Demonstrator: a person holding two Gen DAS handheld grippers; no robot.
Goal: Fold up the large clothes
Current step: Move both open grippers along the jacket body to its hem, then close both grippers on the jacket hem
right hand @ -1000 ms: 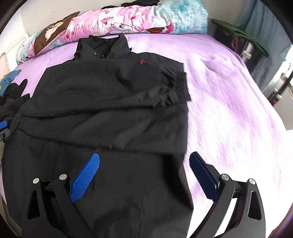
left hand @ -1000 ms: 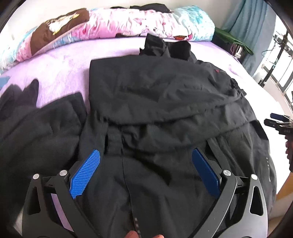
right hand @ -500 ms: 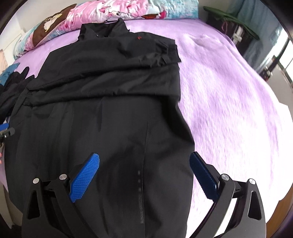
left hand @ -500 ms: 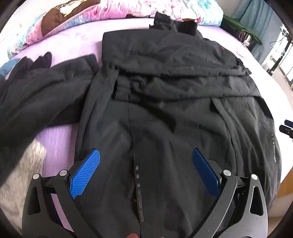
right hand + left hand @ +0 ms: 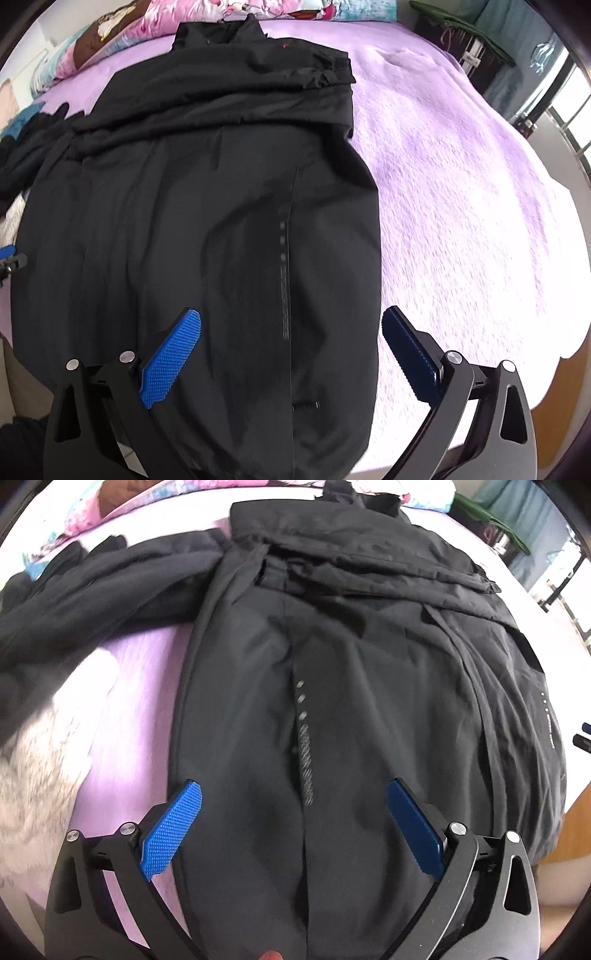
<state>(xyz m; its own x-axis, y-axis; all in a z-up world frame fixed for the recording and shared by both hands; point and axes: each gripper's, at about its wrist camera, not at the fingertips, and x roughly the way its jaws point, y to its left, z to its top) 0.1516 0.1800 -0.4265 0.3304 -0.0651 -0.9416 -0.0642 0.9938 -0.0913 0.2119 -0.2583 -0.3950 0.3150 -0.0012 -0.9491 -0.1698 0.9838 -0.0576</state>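
Right wrist view: the black jacket point(image 5: 207, 221) runs lengthwise away from you, its near hem under your right gripper point(image 5: 291, 350); left gripper point(image 5: 293, 825) likewise, both spread wide, empty.

Daylight is coming in from the window point(image 5: 569, 122) on the right, overexposing the purple bedspread point(image 5: 461, 206) there. The black jacket point(image 5: 351, 686) is losing detail. Edges are curving, darkening, and blurring slightly.
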